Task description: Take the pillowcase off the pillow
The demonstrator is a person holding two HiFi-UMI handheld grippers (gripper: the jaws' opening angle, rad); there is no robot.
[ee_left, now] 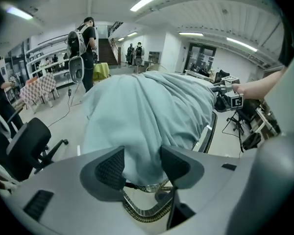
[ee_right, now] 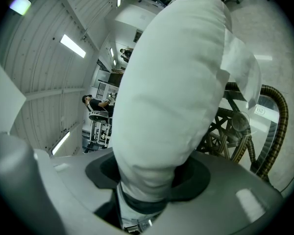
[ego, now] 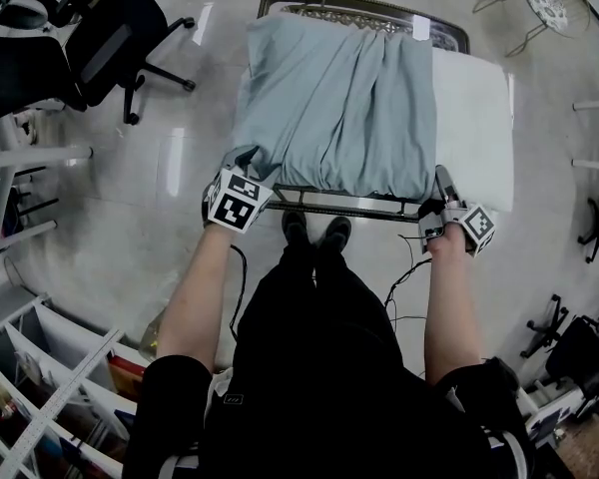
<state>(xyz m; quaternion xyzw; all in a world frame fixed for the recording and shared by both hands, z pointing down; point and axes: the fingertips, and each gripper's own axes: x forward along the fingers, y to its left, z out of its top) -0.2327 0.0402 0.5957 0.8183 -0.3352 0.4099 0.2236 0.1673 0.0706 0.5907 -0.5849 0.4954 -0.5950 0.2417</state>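
Here pillowcase hangs between left fingers, pillow clamped between right fingers.

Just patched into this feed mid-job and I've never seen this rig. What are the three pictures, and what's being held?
No robot here: a person stands at a table holding a two-jaw gripper in each hand; the marker cubes belong to the grippers. The top-down picture comes from a camera on the person's head; the other two look along each gripper's jaws. On the table lies a white pillow, mostly covered by a pale blue pillowcase. The right gripper is clamped on the pillow's bare part. The left gripper has its jaws apart with the pillowcase's edge between them, apparently not pinched.
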